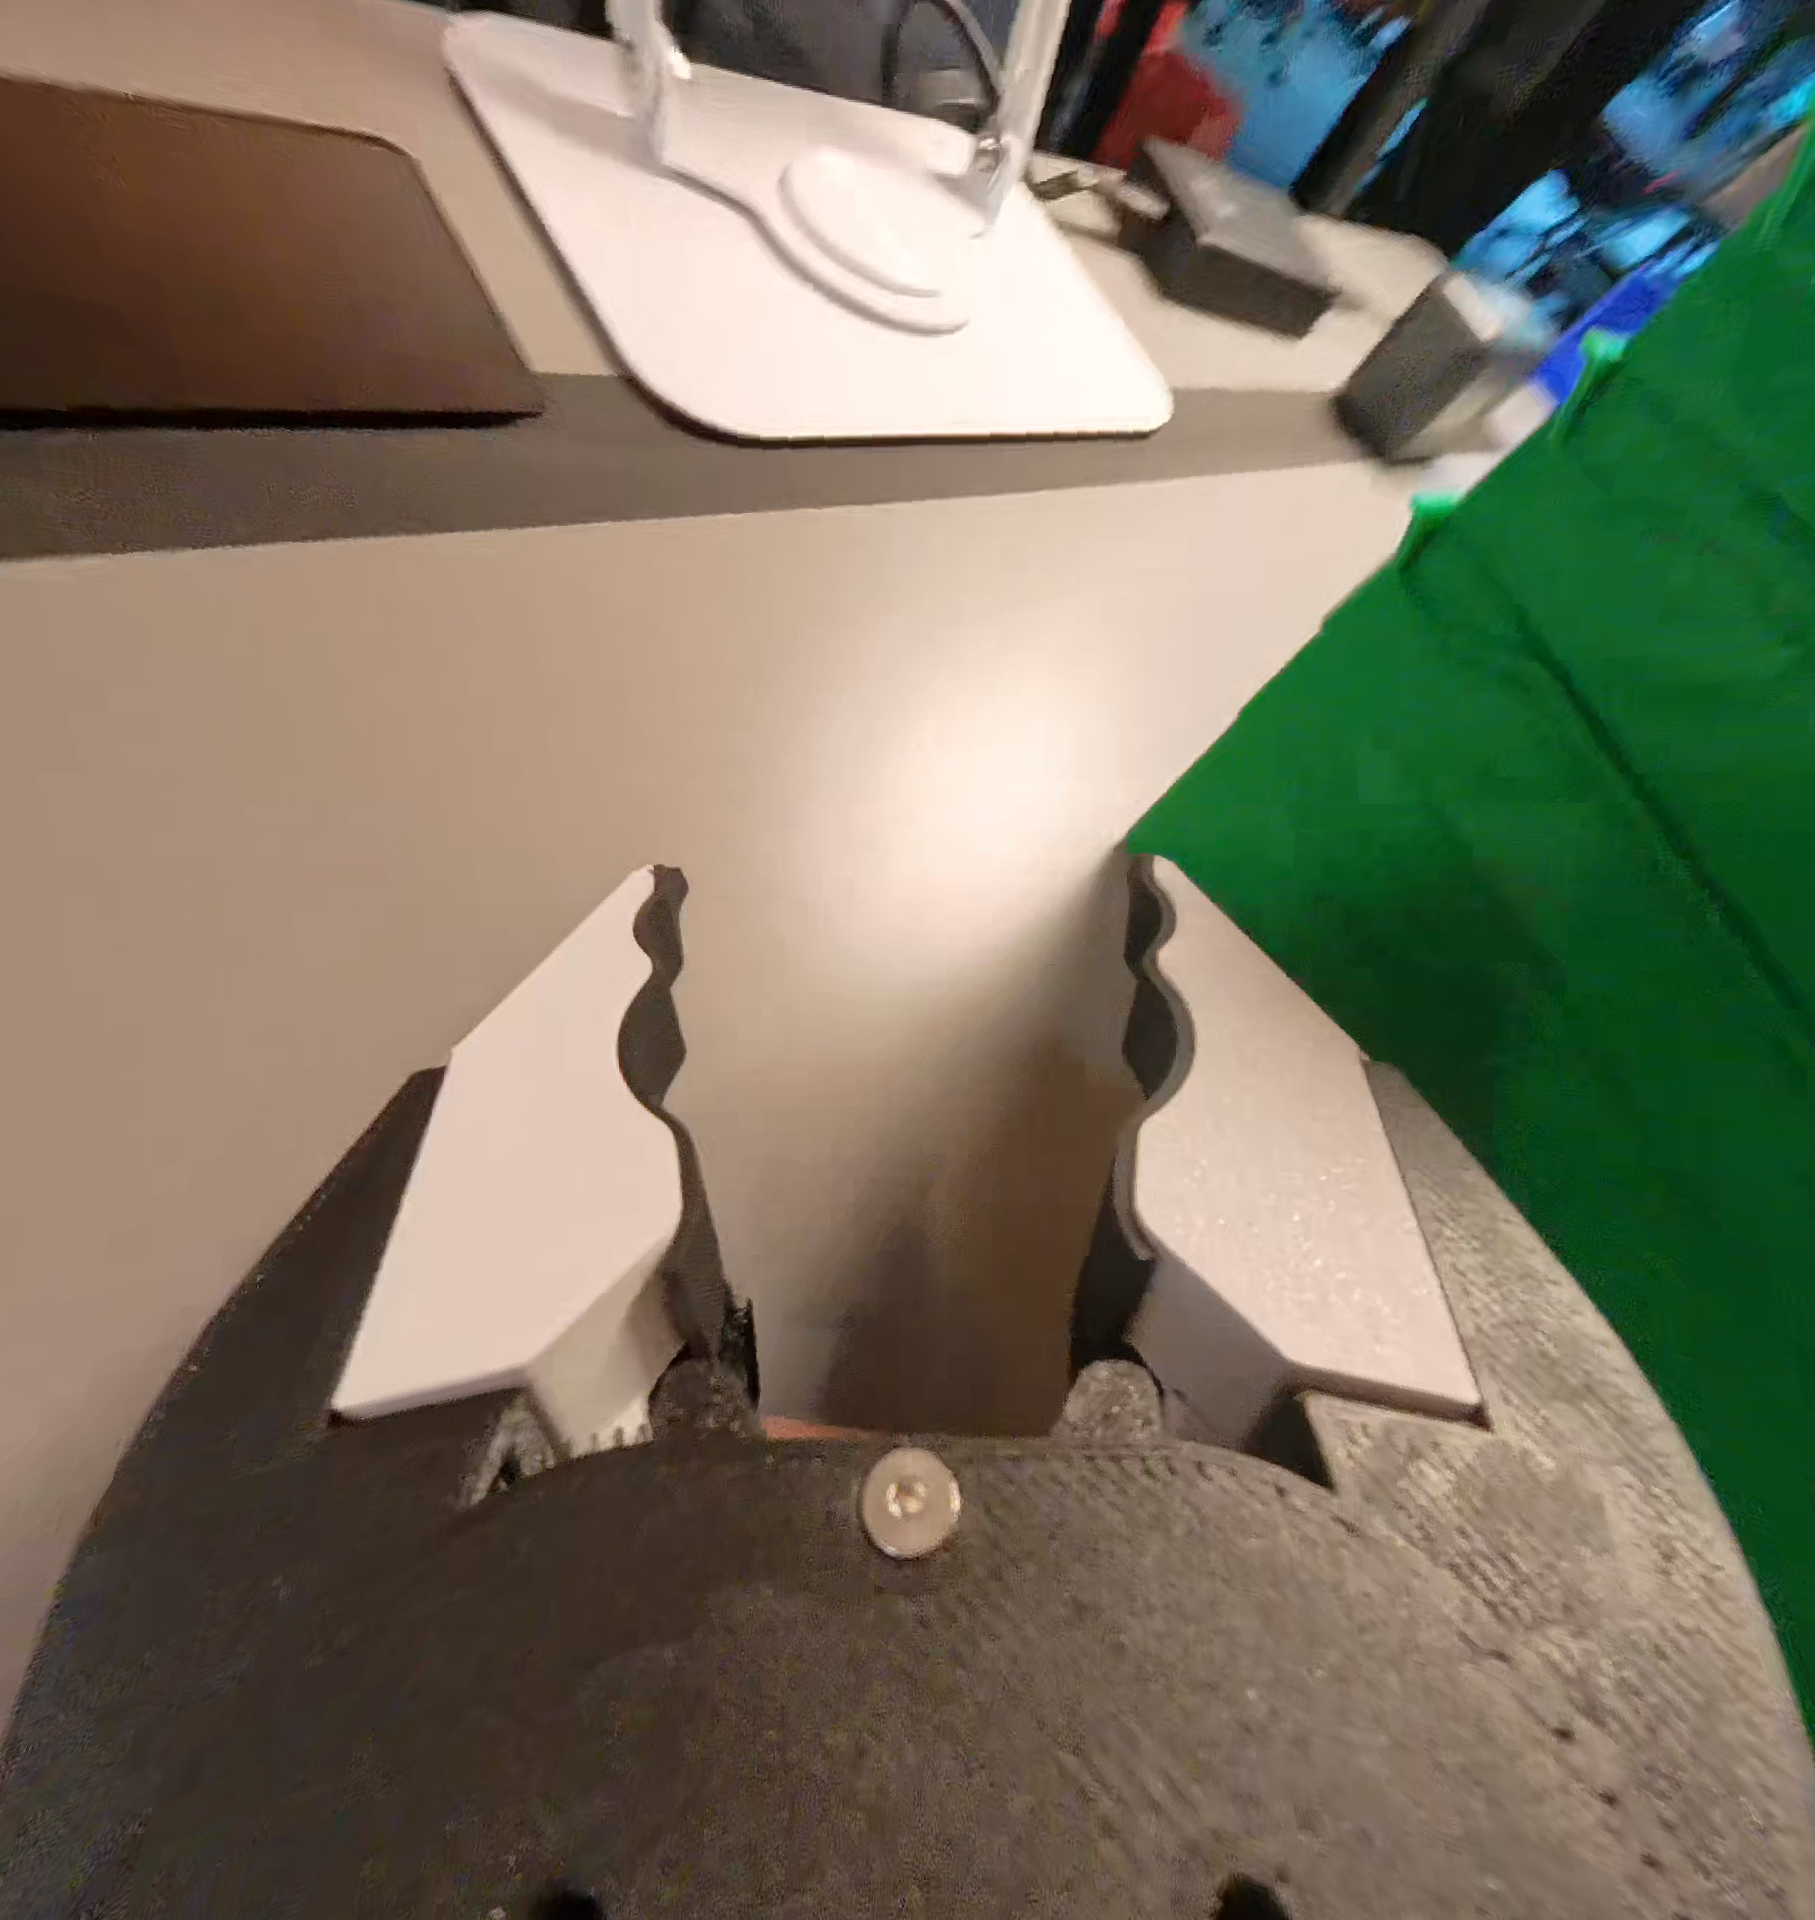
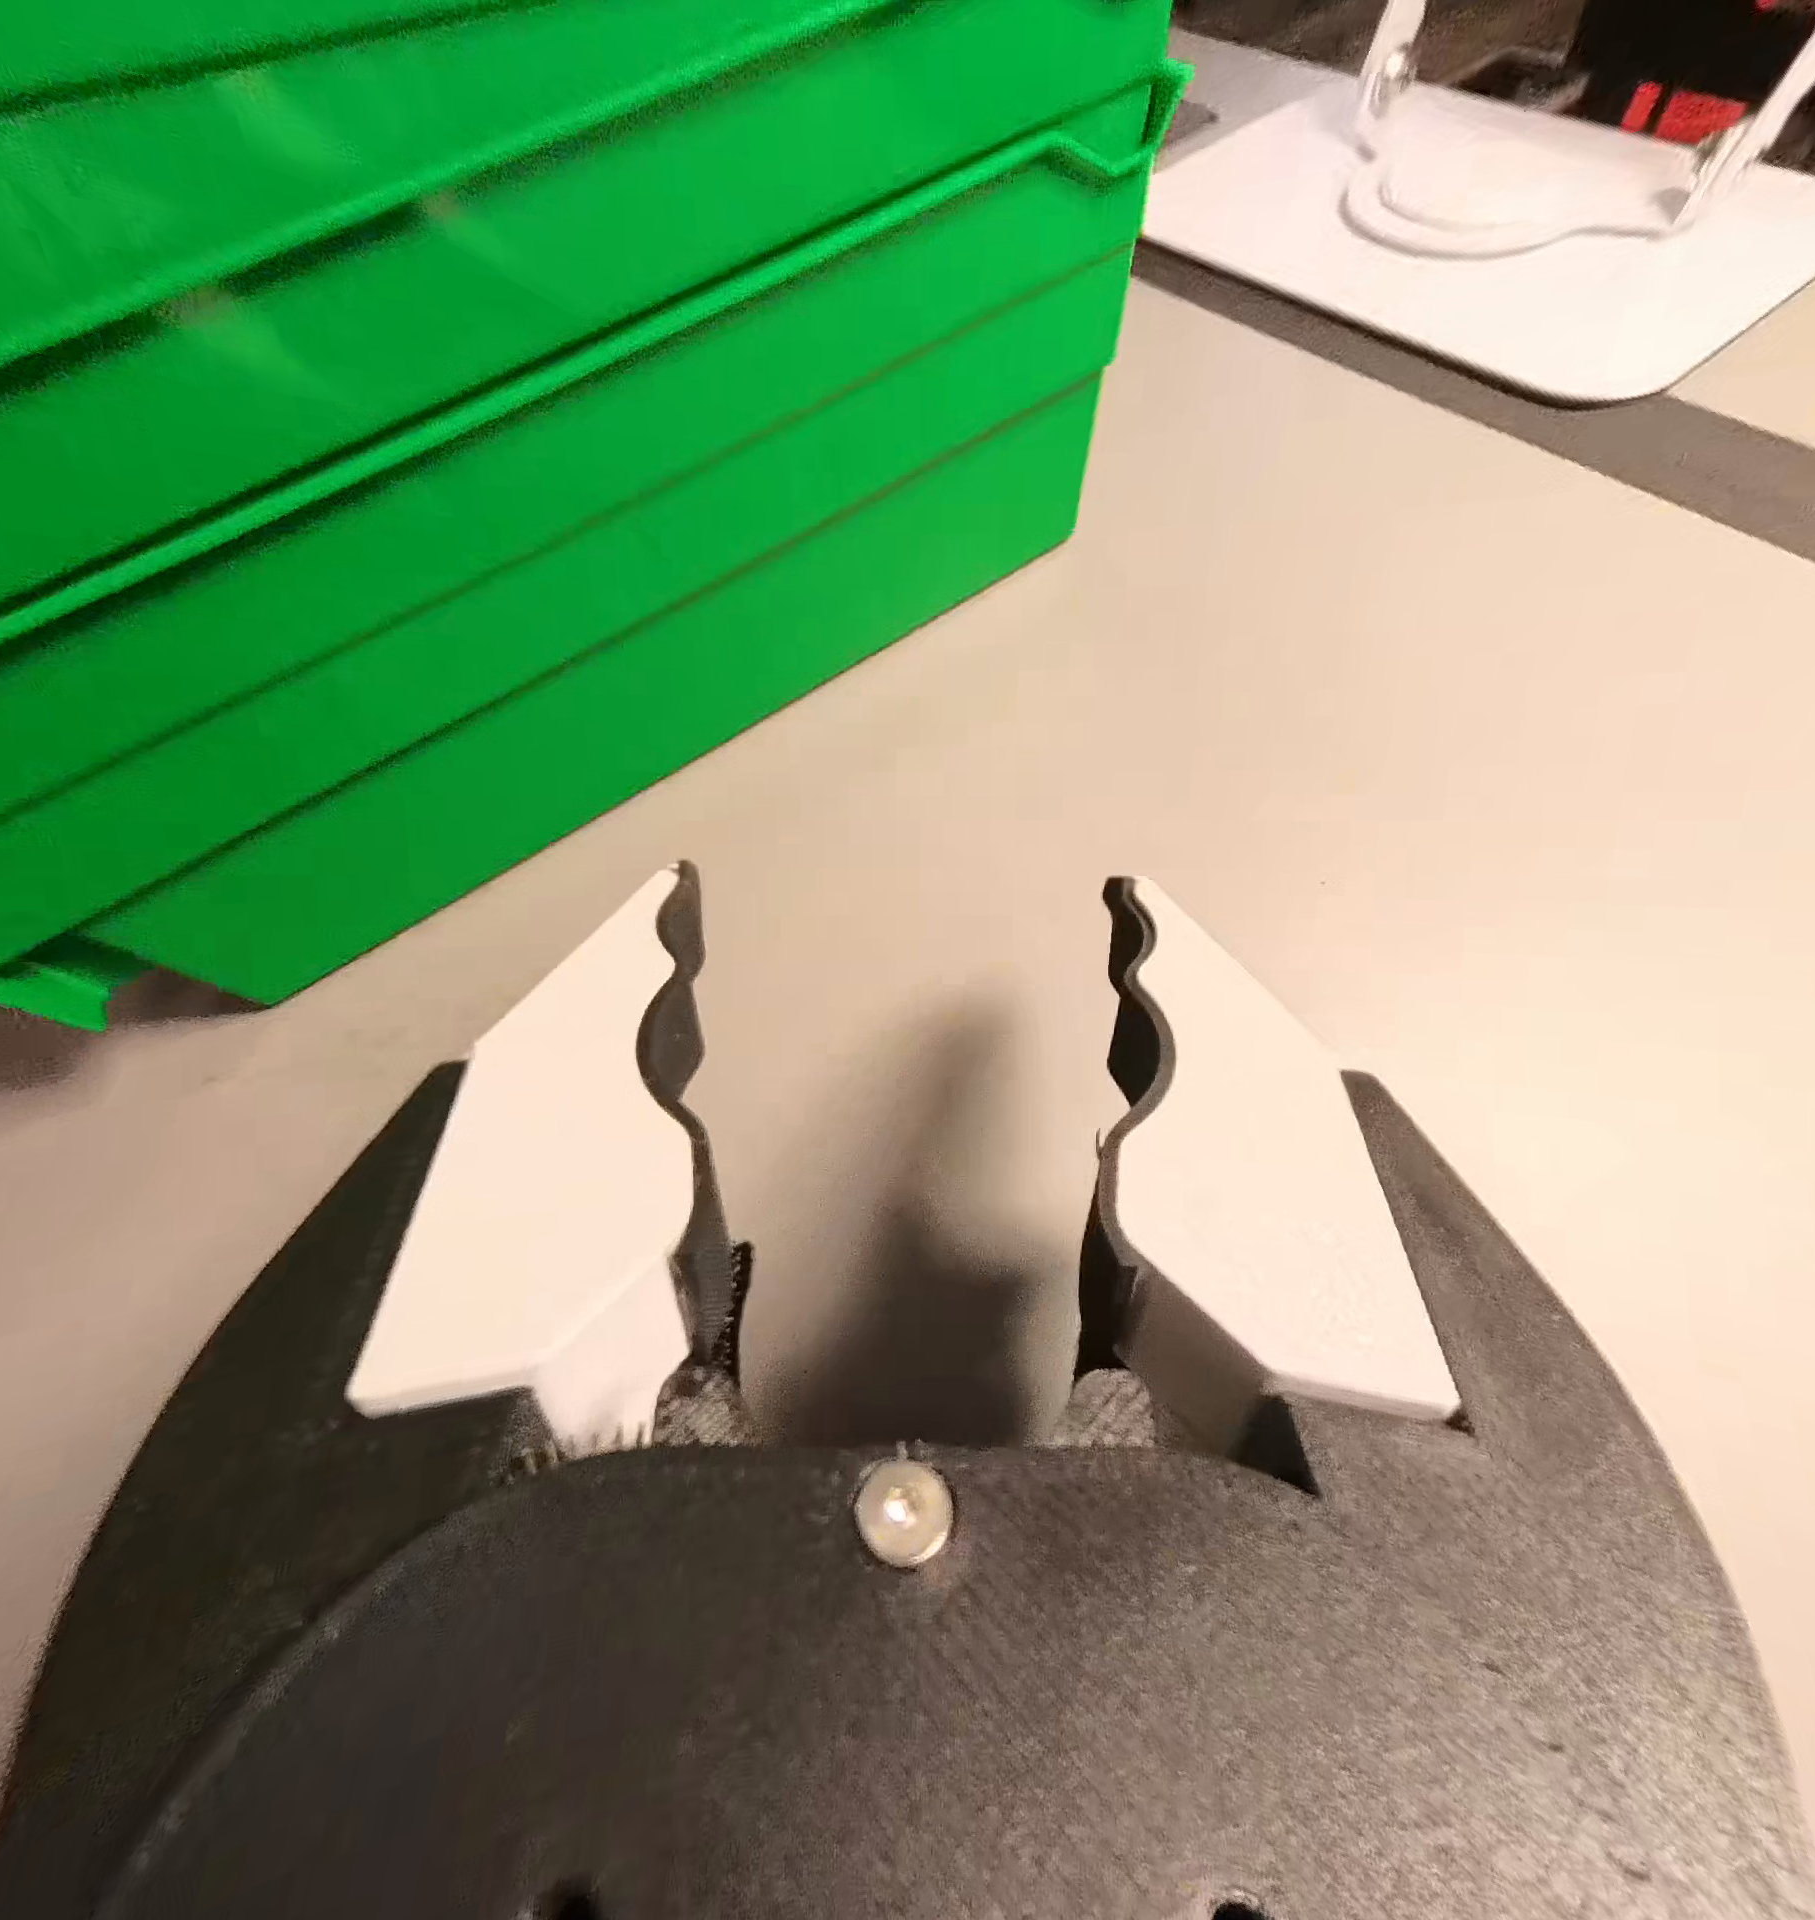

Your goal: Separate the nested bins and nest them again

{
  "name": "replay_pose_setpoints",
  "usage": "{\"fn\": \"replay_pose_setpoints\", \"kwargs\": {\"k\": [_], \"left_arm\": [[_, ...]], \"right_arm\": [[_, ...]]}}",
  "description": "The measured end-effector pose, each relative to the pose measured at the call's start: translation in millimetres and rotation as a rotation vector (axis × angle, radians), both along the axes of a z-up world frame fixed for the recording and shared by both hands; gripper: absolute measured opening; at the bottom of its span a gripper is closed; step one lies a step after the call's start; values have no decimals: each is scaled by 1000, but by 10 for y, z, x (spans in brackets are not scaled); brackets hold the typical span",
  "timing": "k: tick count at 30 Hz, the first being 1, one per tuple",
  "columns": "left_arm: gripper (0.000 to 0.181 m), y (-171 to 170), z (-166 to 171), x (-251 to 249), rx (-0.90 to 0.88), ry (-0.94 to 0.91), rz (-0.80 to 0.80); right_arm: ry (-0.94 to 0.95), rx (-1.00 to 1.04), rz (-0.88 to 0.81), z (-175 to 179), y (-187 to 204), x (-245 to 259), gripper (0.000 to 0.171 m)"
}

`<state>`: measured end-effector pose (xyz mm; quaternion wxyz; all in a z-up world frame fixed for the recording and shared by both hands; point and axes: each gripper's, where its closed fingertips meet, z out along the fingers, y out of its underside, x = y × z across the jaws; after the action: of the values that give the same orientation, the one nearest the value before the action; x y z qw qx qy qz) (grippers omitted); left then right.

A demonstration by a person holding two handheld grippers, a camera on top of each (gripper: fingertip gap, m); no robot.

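Green plastic bins stand nested on the beige table, filling the upper left of the right wrist view. The stack's stepped rims show one above another. My right gripper is open and empty, just in front of the stack's near right corner, apart from it. In the left wrist view the green bins fill the right side, blurred. My left gripper is open and empty, its right fingertip close to the bin wall; I cannot tell whether they touch.
A white monitor stand base lies at the back of the table; it also shows in the right wrist view. A brown mat lies at the back left. Dark boxes sit at the back right. A dark strip crosses the table.
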<state>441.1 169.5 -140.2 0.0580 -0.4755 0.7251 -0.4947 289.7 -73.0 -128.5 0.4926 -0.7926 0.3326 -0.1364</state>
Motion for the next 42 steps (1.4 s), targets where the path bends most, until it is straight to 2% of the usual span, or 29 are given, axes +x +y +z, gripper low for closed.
{"fn": "replay_pose_setpoints", "kwargs": {"k": [2, 4, 6, 7, 10, 18, 22, 30, 33, 35, 37, 40, 42], "left_arm": [[86, -97, 81, 69, -101, -7, -11], [86, -158, 149, 28, -144, -39, -60], [86, -136, 239, -51, -229, -55, -78], [85, -78, 305, -49, -274, -77, -52], [84, 11, 425, -85, -366, -107, -36], [86, -225, 440, -347, -335, -124, -222], [86, -227, 481, -422, -366, -132, -236], [86, -216, 525, -487, -381, -155, -233], [91, -241, 587, -600, -389, -194, -295], [100, -233, 632, -691, -308, -268, -363], [109, -179, 861, -763, -229, -400, -410], [110, -109, 1486, -907, -196, -610, -485], [110, -125, 1753, -987, -85, -690, -578]], "right_arm": [[-42, 129, -31, 175, -102, -38, 79], [-68, 340, -80, 416, -300, -34, 74], [-19, 516, -109, 519, -469, -18, 75], [-13, 528, -119, 520, -491, -11, 75], [-34, 406, -110, 435, -379, -27, 77], [-30, 349, -73, 388, -295, -66, 83], [-30, 328, -65, 372, -272, -75, 86], [36, 141, -141, 151, -211, 55, 90], [22, 163, -103, 206, -145, 81, 89], [24, 169, -72, 209, -136, 104, 89], [47, 171, -40, 201, -135, 122, 89], [60, 136, 12, 201, -147, 162, 89], [56, 97, 30, 166, -174, 227, 89]]}}
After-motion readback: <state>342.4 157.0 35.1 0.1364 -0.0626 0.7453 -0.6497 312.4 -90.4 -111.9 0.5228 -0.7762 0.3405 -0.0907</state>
